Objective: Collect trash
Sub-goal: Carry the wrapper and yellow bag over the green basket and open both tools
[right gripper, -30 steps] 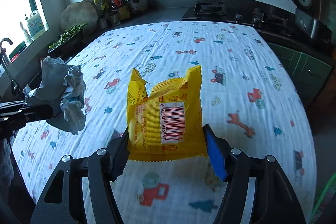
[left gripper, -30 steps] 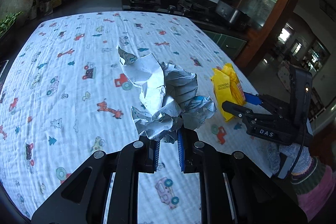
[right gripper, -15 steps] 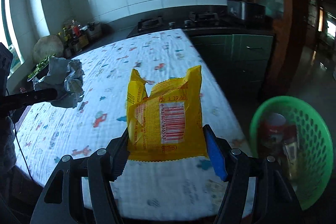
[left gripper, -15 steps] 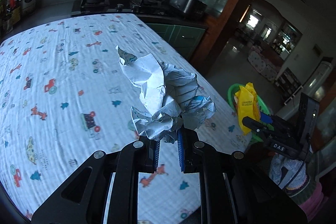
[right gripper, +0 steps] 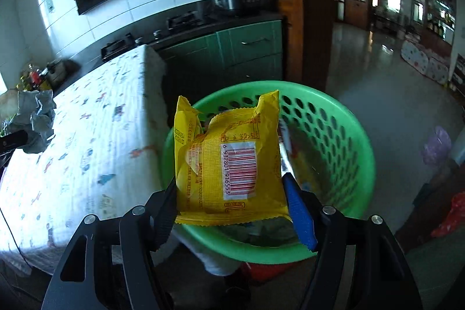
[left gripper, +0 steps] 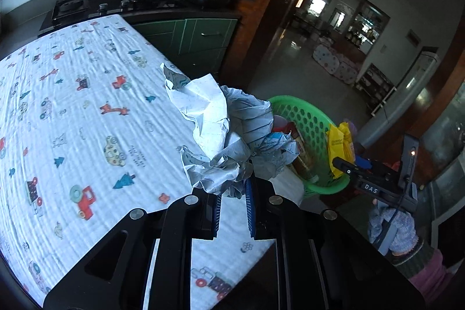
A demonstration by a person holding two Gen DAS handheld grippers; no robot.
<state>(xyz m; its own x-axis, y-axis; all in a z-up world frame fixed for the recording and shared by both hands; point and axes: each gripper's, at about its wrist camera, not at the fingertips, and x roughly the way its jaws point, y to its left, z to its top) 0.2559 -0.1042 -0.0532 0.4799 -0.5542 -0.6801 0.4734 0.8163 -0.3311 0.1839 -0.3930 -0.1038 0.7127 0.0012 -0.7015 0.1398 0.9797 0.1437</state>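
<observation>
Jaws of the right gripper (right gripper: pixel 232 202) are clamping the yellow packet (right gripper: pixel 229 161) by its lower sides, holding it at frame centre over the green basket (right gripper: pixel 343 135). Left gripper (left gripper: pixel 232 193) is pinching the crumpled paper (left gripper: pixel 221 132) at its bottom, mid-frame, above the table (left gripper: pixel 72 106) edge, with the basket just to its right. Both items are probably light; the packet's film looks slick and crushable, best gripped across its sealed edges, while the paper is soft and springy, wanting a firm pinch on a dense fold.
</observation>
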